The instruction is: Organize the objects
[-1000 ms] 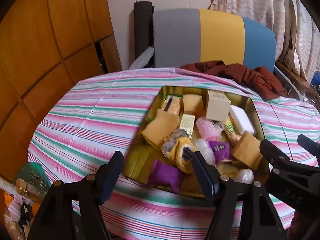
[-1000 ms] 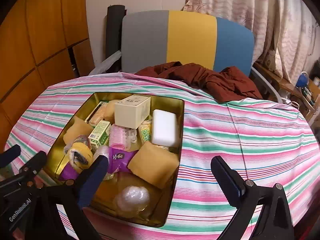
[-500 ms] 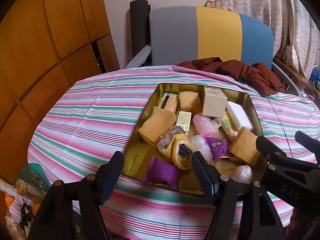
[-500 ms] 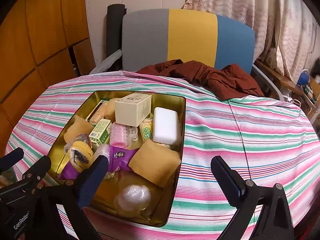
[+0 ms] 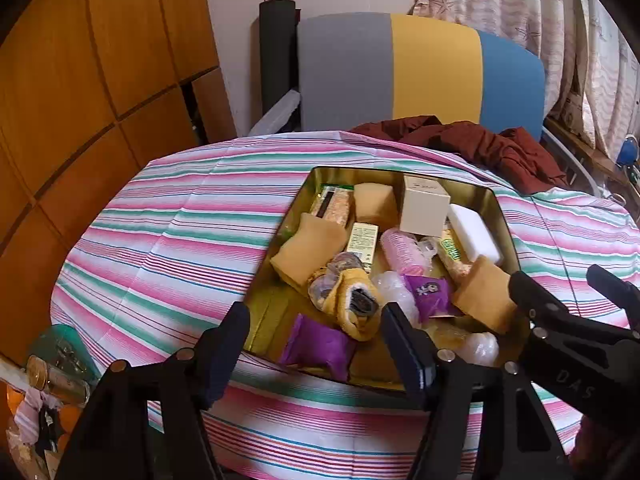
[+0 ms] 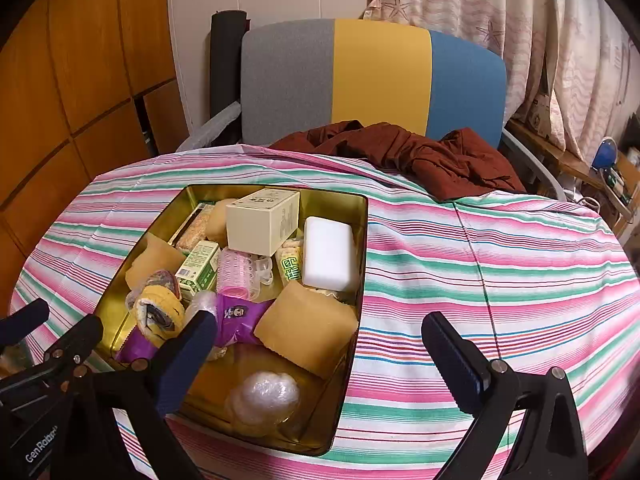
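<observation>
Resting on a table (image 6: 500,264) draped in pink, green and white stripes, a gold tin (image 6: 362,240) sits toward the near left edge, crowded with small goods. A cream box (image 6: 262,218) stands at its far side, touching a white block (image 6: 330,254) along the right wall; a pink ribbed roll (image 6: 236,272) and a green carton (image 6: 198,266) lie mid-tin. A tan pouch (image 6: 306,328) and a purple packet (image 6: 236,320) lie nearer, a clear-wrapped ball (image 6: 264,396) at the near wall. The left gripper (image 5: 312,344) hangs over the tin's near left corner, fingers spread (jaws just narrowed slightly, pinching nothing). The right gripper (image 6: 316,348) hovers over the tin's near right corner, fingers spread wide and empty. A maroon cloth (image 6: 420,156) lies at the far edge, before a grey, yellow and blue chair (image 6: 372,76).
</observation>
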Demonstrator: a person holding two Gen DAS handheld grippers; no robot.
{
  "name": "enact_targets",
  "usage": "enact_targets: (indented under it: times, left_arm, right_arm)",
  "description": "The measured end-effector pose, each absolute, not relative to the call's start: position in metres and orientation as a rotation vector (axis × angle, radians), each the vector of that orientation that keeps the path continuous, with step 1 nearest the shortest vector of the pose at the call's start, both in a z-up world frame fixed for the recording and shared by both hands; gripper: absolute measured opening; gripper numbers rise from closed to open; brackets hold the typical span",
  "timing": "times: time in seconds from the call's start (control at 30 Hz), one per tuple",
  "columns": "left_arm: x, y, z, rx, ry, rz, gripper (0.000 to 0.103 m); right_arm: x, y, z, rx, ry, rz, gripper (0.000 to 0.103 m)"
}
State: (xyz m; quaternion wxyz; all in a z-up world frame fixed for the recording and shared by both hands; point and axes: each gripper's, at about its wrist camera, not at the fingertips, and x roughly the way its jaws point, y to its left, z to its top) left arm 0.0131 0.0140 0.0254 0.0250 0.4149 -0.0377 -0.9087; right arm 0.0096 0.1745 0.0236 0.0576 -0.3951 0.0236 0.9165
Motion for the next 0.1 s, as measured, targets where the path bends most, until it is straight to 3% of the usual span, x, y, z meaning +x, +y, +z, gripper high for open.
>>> enact_targets:
  times: [0.1]
  left_arm:
    - [0.0126,0.0134,0.0237,1.279,-0.124,-2.794,0.068]
  right_arm:
    - [0.0094,0.1763,0.0224,-1.201,0.077,2.776,0.103]
